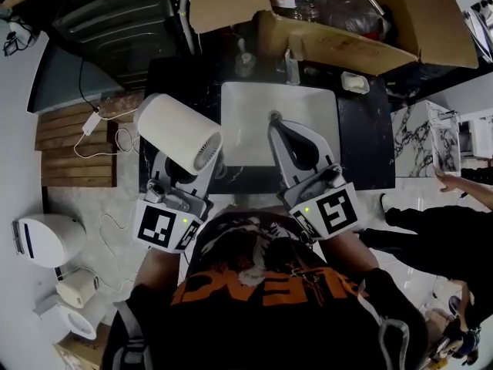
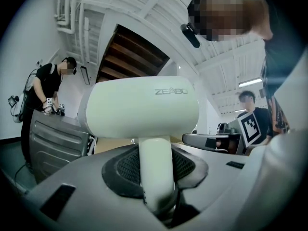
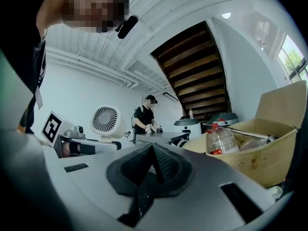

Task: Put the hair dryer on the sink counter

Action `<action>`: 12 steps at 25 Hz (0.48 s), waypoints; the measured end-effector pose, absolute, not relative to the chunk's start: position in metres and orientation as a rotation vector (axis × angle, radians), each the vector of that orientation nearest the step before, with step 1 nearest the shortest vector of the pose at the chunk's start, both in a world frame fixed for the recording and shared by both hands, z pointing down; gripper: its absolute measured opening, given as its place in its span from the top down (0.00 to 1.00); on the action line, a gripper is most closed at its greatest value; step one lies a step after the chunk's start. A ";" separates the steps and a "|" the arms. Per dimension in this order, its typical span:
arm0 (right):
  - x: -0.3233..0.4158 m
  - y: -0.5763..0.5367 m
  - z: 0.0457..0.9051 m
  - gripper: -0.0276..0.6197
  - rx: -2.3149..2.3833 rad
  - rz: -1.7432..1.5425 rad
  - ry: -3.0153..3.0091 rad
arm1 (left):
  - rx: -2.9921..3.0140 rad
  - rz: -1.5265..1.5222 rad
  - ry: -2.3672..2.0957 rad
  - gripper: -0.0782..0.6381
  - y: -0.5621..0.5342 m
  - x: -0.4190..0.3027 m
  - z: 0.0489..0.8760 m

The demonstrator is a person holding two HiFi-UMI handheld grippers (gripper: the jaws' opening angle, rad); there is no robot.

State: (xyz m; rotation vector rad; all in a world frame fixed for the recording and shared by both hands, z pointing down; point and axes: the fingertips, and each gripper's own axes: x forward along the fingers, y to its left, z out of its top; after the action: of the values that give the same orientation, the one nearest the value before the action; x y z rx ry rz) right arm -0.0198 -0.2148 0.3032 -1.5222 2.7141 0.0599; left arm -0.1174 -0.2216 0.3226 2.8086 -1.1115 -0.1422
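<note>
My left gripper (image 1: 183, 174) is shut on the handle (image 2: 156, 170) of a cream-white hair dryer (image 1: 178, 132). The dryer is held upright in the air over the left end of the black sink counter (image 1: 363, 141), and its barrel (image 2: 139, 107) lies sideways above the jaws. The grilled rear end of the dryer (image 3: 105, 120) shows in the right gripper view. My right gripper (image 1: 280, 132) hangs over the white basin (image 1: 246, 118). Its dark pads (image 3: 163, 163) meet with nothing between them.
A cardboard box (image 1: 362, 41) with plastic bottles stands behind the faucet (image 1: 292, 68), and a soap dish (image 1: 355, 83) sits on the counter's back right. A toilet (image 1: 45, 239) and a wooden mat (image 1: 73, 146) lie to the left. Another person's hand (image 1: 461, 183) reaches in at the right.
</note>
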 end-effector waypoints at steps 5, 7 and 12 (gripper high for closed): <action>-0.044 -0.250 0.332 0.94 -1.494 -0.047 2.739 | 2.686 -0.043 -1.119 0.69 -0.256 -0.145 0.360; -0.056 -0.261 0.344 0.94 -1.483 -0.067 2.760 | 2.635 0.028 -1.124 0.69 -0.269 -0.156 0.384; -0.085 -0.282 0.380 0.94 -1.454 -0.062 2.839 | 2.504 0.171 -1.132 0.69 -0.298 -0.175 0.448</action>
State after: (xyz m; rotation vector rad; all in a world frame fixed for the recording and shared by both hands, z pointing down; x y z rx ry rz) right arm -0.0851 -0.2824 0.3796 -1.4543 2.8386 -0.0621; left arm -0.1747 -0.2982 0.4477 2.5037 -1.1317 0.1712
